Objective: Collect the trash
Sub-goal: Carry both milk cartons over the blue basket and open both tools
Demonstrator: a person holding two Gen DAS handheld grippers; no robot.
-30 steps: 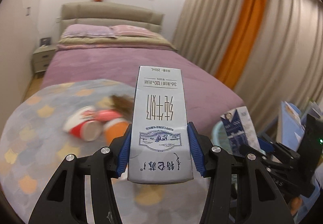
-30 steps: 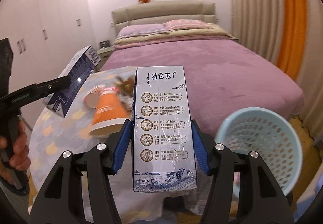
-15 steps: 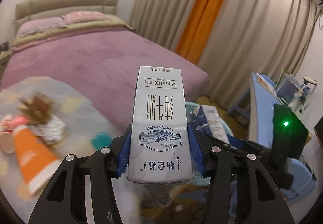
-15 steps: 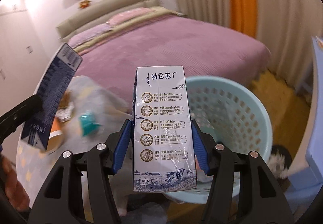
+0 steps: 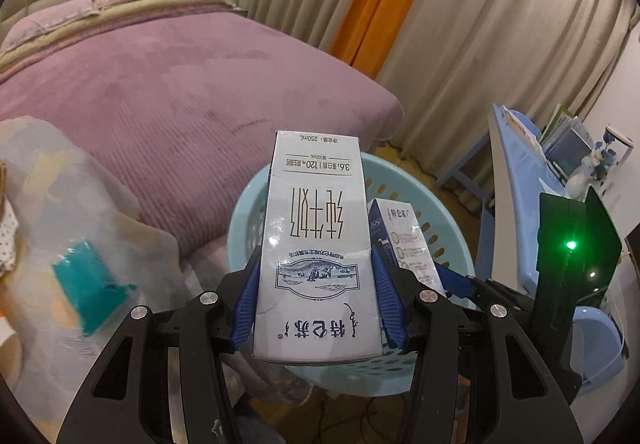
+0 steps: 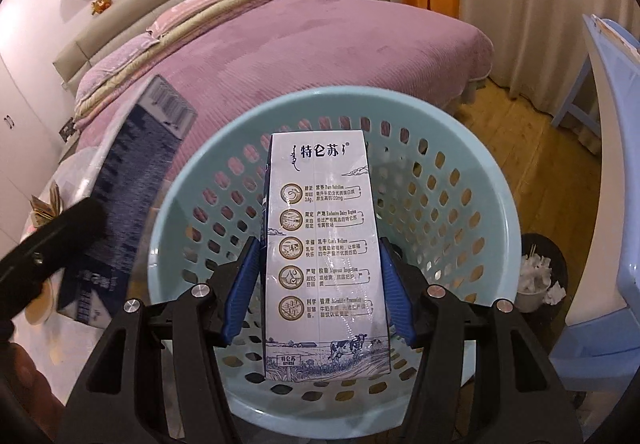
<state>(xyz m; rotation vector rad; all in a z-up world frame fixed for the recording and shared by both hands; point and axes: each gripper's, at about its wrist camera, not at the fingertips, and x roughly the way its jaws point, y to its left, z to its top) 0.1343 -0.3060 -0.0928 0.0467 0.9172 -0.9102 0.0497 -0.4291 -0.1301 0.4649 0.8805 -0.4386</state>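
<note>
Taking the light-blue perforated basket (image 6: 496, 212) as the landmark: the left tool (image 5: 316, 304) grips a white milk carton (image 5: 316, 244) firmly between its blue pads, held over the basket's rim on the bed side. The right tool (image 6: 320, 284) clamps a second milk carton (image 6: 324, 252) directly above the basket's open mouth. To drop cleanly, bring the left carton further in over the opening, keep both cartons apart, then open each tool fully so nothing catches the rim.
</note>
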